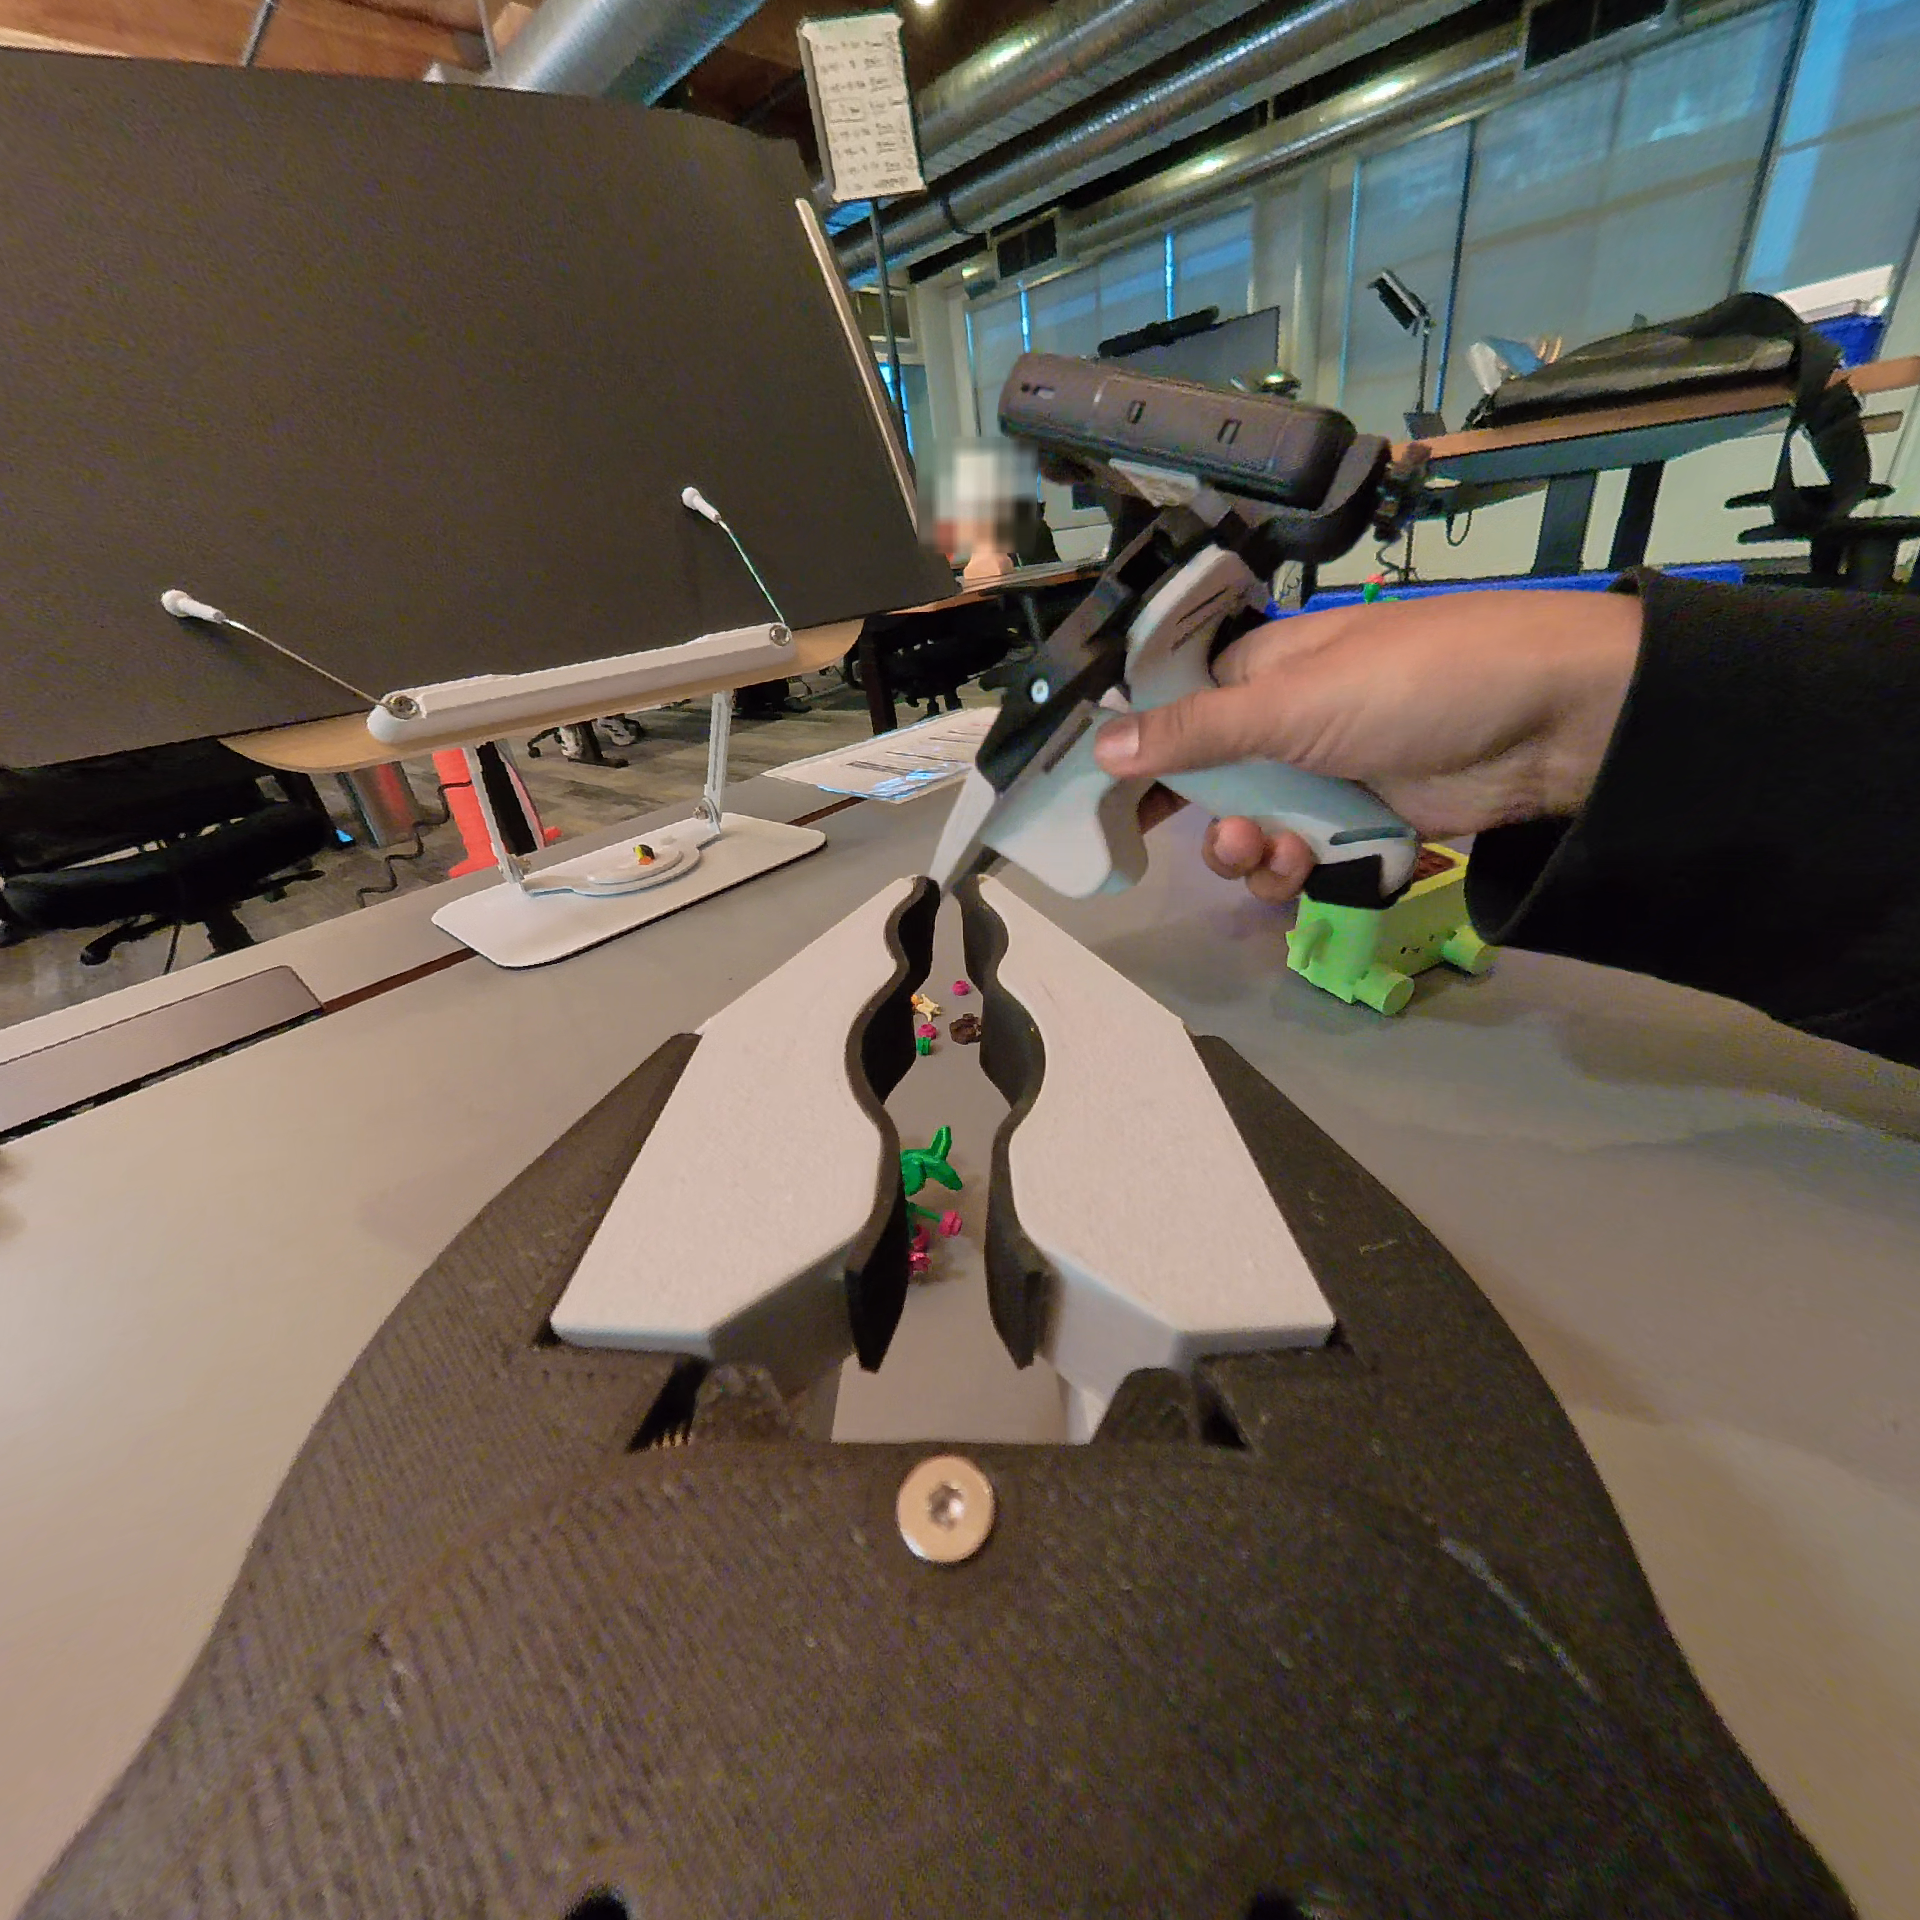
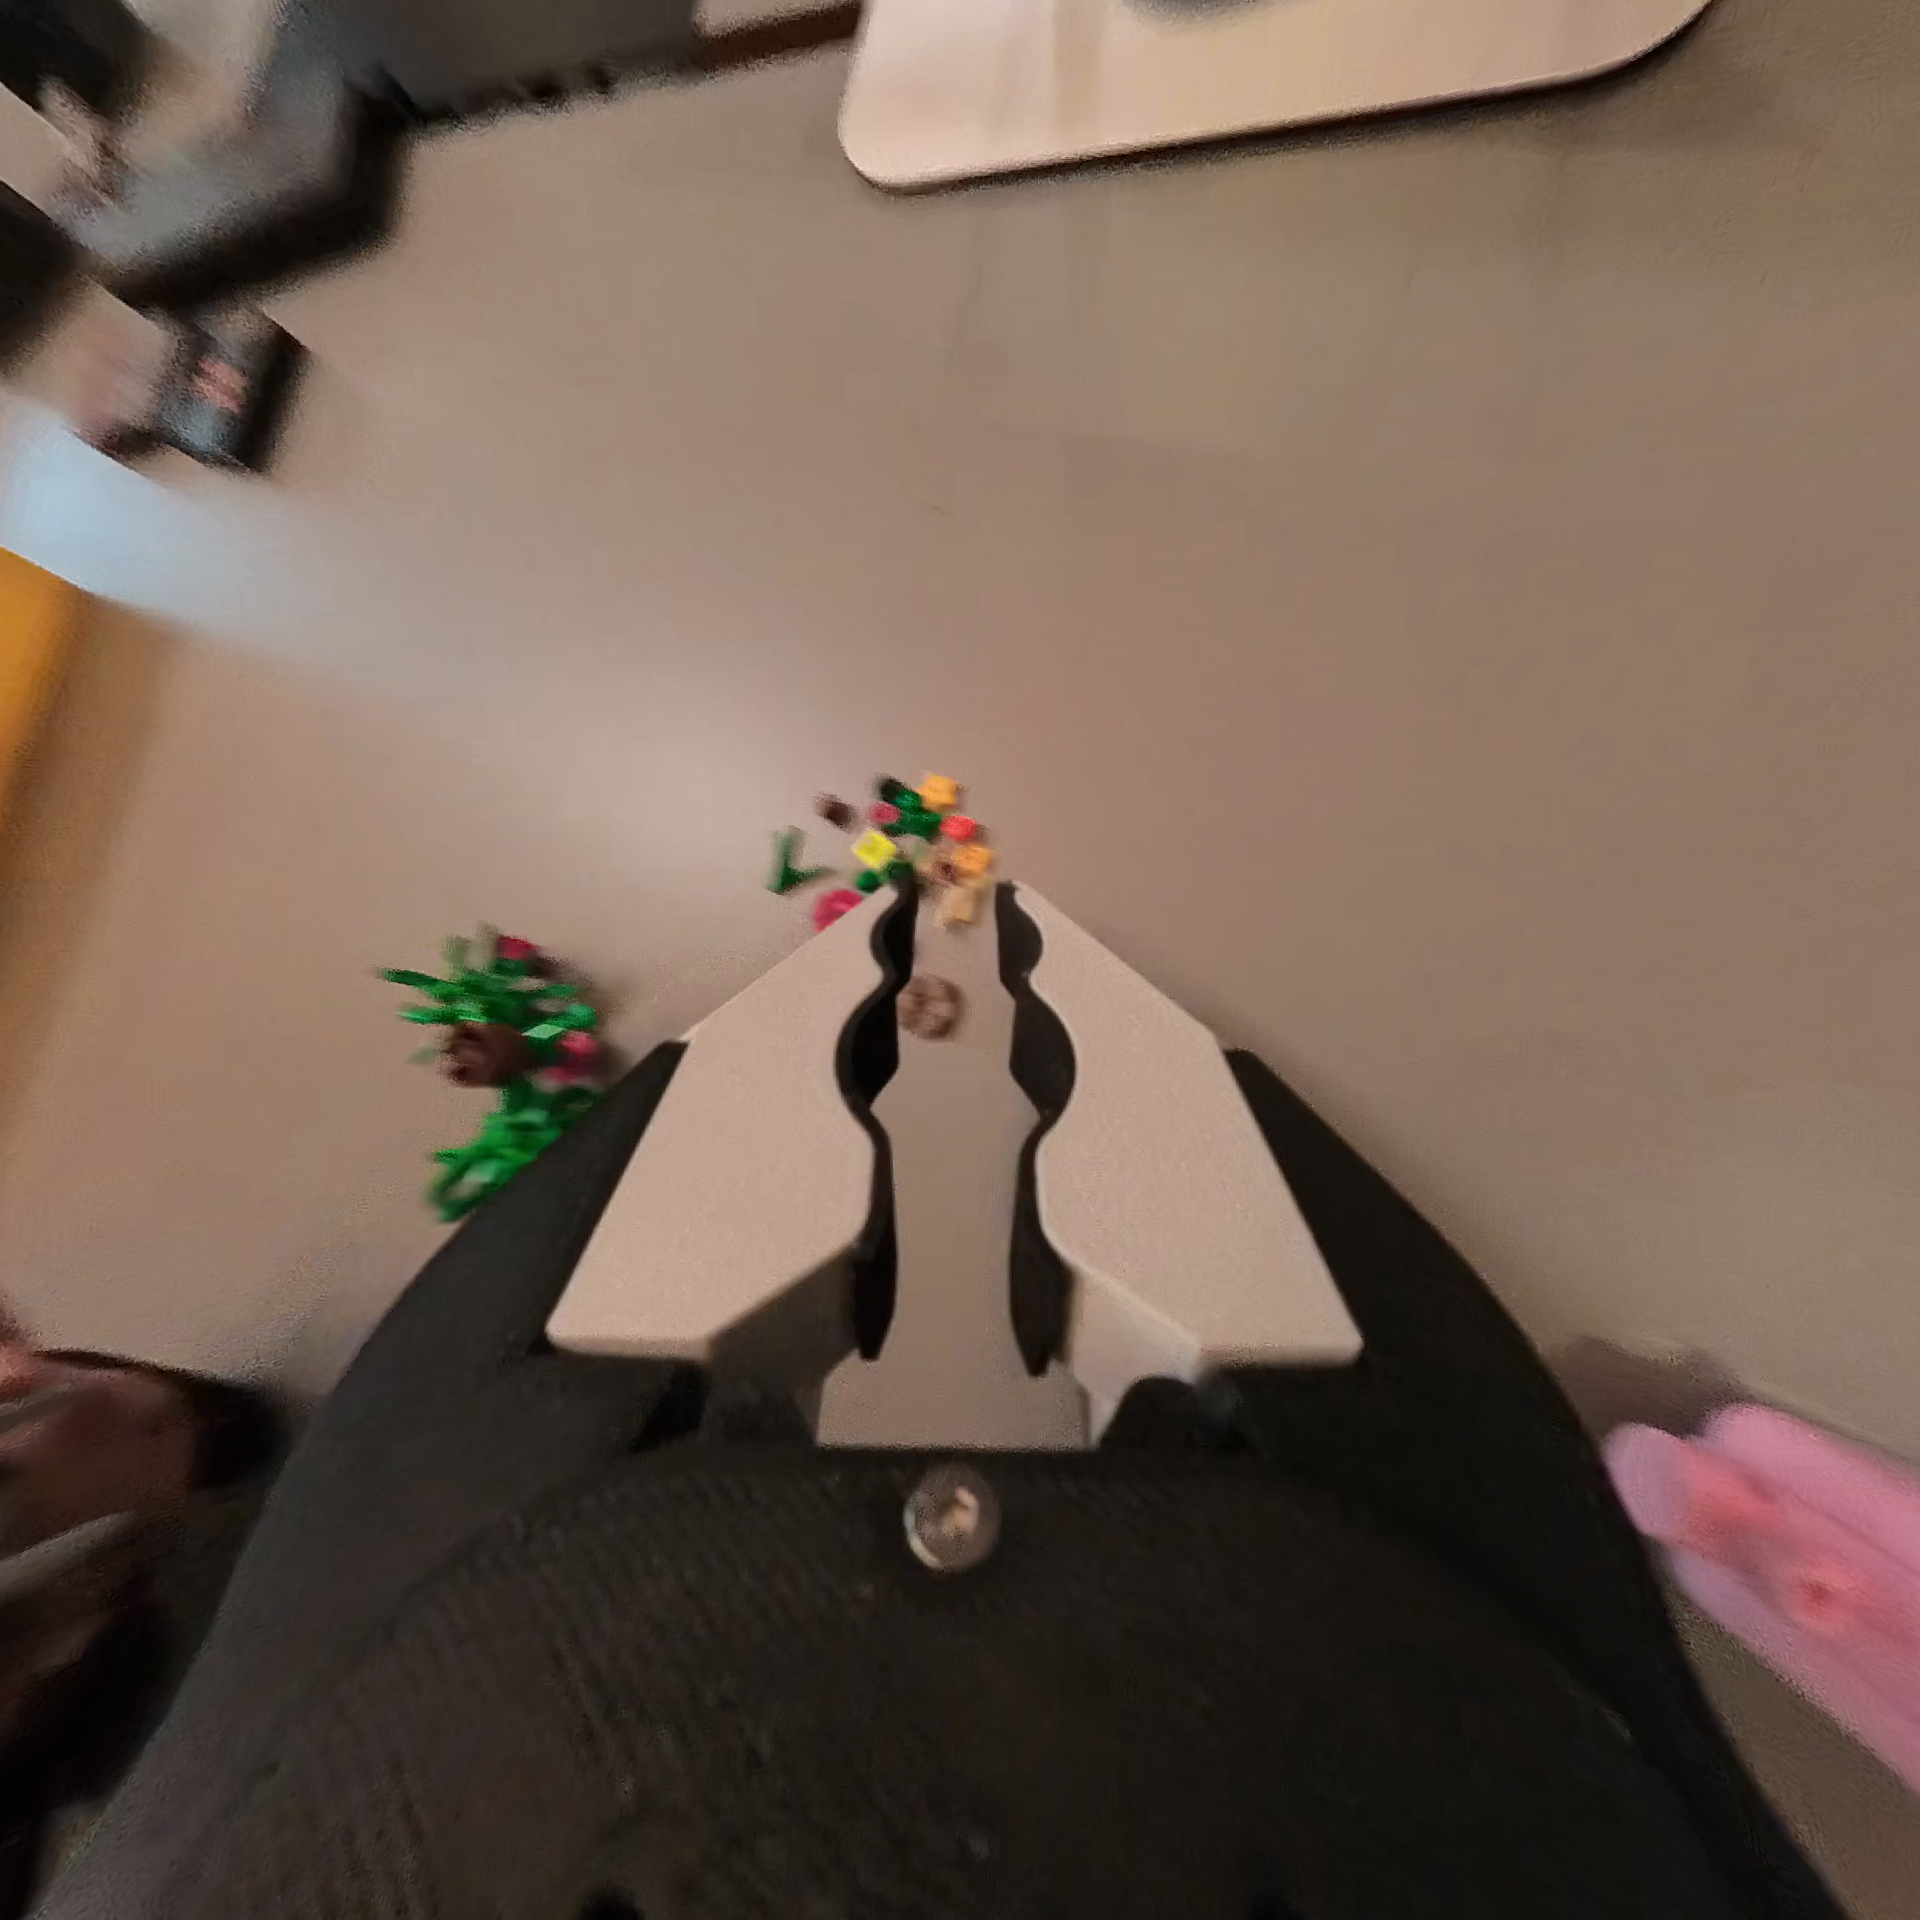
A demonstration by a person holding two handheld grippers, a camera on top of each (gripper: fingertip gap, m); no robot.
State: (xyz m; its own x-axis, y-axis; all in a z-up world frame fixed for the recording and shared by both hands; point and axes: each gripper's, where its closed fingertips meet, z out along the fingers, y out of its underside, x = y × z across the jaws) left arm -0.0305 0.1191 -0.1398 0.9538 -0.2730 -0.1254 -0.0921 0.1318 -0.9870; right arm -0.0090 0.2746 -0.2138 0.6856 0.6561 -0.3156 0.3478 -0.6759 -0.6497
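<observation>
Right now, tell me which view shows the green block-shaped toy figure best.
The left wrist view. The green toy figure stands sharp on the grey table, right of the left gripper, partly behind the hand holding the right gripper. The right wrist view, blurred, does not show it, only small coloured pieces.

Grey table (image 1: 260,1195), tall windows (image 1: 1455,260), exposed ceiling ducts (image 1: 1143,94), office chairs (image 1: 156,862)

Two grippers (image 1: 940,891) (image 2: 954,896), one green block figure (image 1: 1382,951), one stand (image 1: 623,883), perhaps ten small bricks (image 2: 914,842).
</observation>
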